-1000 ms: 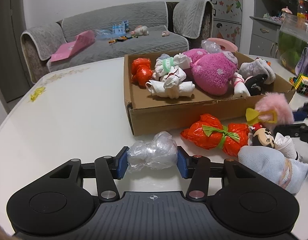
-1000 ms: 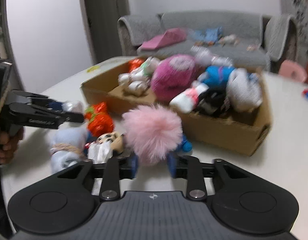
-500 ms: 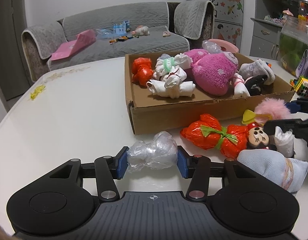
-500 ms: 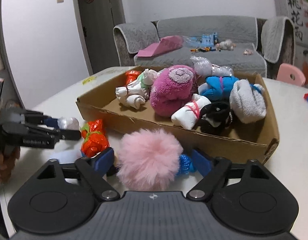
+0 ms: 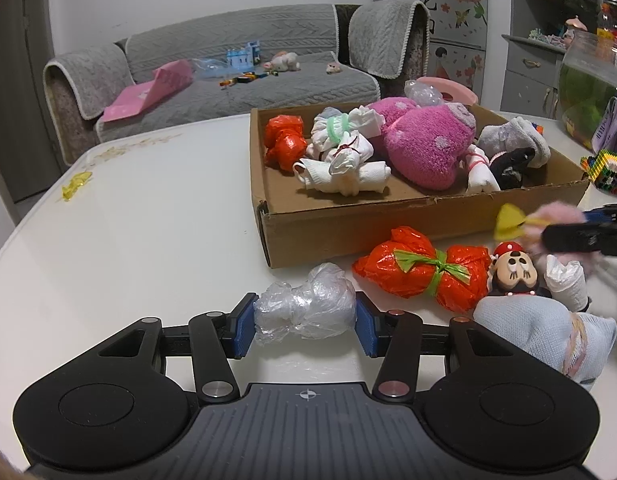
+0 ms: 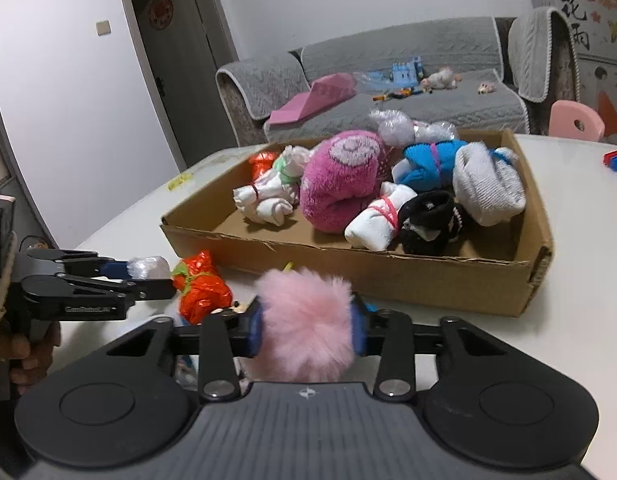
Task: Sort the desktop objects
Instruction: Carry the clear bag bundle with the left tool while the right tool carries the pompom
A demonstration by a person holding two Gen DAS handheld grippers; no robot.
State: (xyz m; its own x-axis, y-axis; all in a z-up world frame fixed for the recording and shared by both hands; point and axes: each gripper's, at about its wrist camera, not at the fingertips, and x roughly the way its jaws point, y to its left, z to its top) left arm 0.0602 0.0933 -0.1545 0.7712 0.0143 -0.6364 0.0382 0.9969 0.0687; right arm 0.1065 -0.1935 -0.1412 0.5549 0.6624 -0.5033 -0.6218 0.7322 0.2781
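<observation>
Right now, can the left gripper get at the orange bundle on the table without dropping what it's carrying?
Probably not. The left gripper is shut on the clear plastic bundle, so its jaws are full. The path itself looks free: the orange bundle lies just ahead to its right, in front of the cardboard box.

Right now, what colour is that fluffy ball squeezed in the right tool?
Pale pink. The fluffy ball shows best in the right wrist view, pressed between the right tool.

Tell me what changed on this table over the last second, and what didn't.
The right gripper spread its jaws wide around the pink pompom, then closed them again; its jaws have just been closing and now squeeze the fluff. The left gripper stayed put, clamped on the clear plastic bundle. The cardboard box and orange bundle kept their places.
</observation>
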